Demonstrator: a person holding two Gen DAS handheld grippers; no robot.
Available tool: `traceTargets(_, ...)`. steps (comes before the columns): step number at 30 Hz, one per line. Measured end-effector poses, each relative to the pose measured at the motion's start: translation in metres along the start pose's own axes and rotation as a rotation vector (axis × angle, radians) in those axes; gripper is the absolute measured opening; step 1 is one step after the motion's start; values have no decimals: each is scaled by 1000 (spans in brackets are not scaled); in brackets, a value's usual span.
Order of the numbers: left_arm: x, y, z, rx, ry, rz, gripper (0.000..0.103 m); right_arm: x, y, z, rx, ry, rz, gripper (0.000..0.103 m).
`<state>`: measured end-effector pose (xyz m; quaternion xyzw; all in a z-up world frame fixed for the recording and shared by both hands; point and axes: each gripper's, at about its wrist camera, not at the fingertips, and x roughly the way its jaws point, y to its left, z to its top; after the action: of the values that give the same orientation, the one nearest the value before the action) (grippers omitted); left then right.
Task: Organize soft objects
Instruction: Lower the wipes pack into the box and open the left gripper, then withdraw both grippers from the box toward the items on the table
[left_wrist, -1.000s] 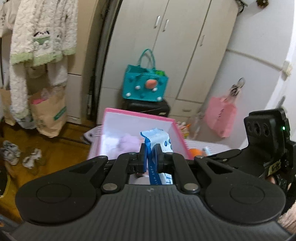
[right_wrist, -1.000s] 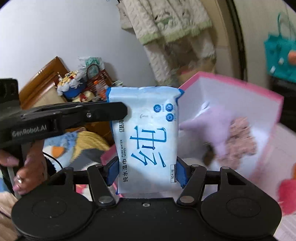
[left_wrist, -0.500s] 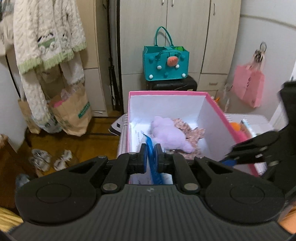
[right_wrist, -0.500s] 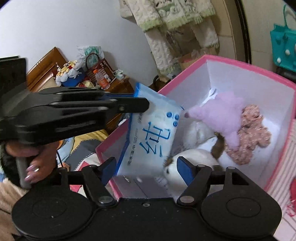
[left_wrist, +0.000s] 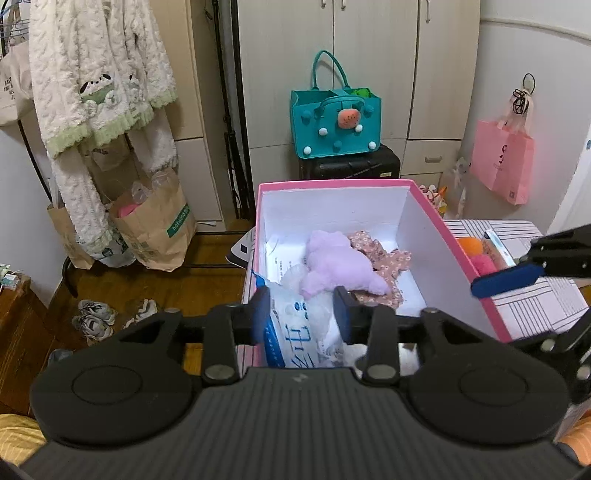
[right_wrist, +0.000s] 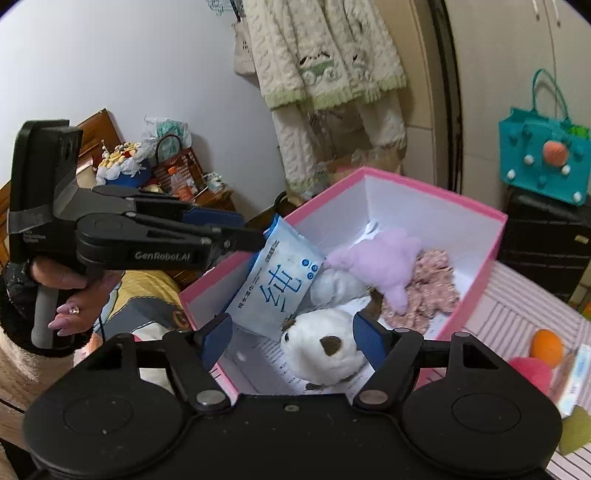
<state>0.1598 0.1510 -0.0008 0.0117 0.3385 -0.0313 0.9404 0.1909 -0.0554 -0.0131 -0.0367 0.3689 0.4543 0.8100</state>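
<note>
A blue-and-white wipes pack (right_wrist: 280, 284) leans tilted inside the pink box (right_wrist: 436, 195), against its left wall. My left gripper (right_wrist: 243, 230) sits at the pack's top corner, jaws opening. In the left wrist view the pack (left_wrist: 295, 332) lies between the left gripper's (left_wrist: 301, 314) spread pads, which do not press on it. My right gripper (right_wrist: 291, 339) is open and holds nothing, hovering at the box's near end over a white plush (right_wrist: 325, 350). A purple plush (right_wrist: 384, 266) and pink floral fabric (right_wrist: 428, 291) lie deeper in the box.
The box stands on a striped surface (left_wrist: 535, 299) with orange and pink soft items (left_wrist: 480, 254) to its right. Behind are a teal felt bag (left_wrist: 334, 122) on a black case (left_wrist: 351, 162) and a pink bag (left_wrist: 502, 162). Paper bags (left_wrist: 155, 229) and shoes (left_wrist: 96, 317) sit left.
My right gripper let go of the pack and drew back. My left gripper carried the pack by its edge over the box, then spread its jaws; the pack now leans inside the box.
</note>
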Motion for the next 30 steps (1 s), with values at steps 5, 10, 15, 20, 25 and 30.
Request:
traceTargets(5,-16,-14,-3,9,10,-14,47,-28,8,-5,-34,-32,-39,77)
traceTargets(10,-34,-29,-5,8,27,-54,51,-56,21,-8,-77,-50,-82,77)
traceTargets(15,-52,-43,-6,21,35,-76,57,-83,30,-14,-117,-61,-122,77)
traceTargets(20,-65,-56,-5,40,55,-109,62,-108,35,-22,-134,-75,-145,77)
traceTargets(25,-73,-70,-4,59,86,-157,64,-129,33,-33,-135,-92,-174,77)
traceTargets(30,-75,-88,-5,82,107,-195,66,-144,25,-46,-119,-108,-201,79)
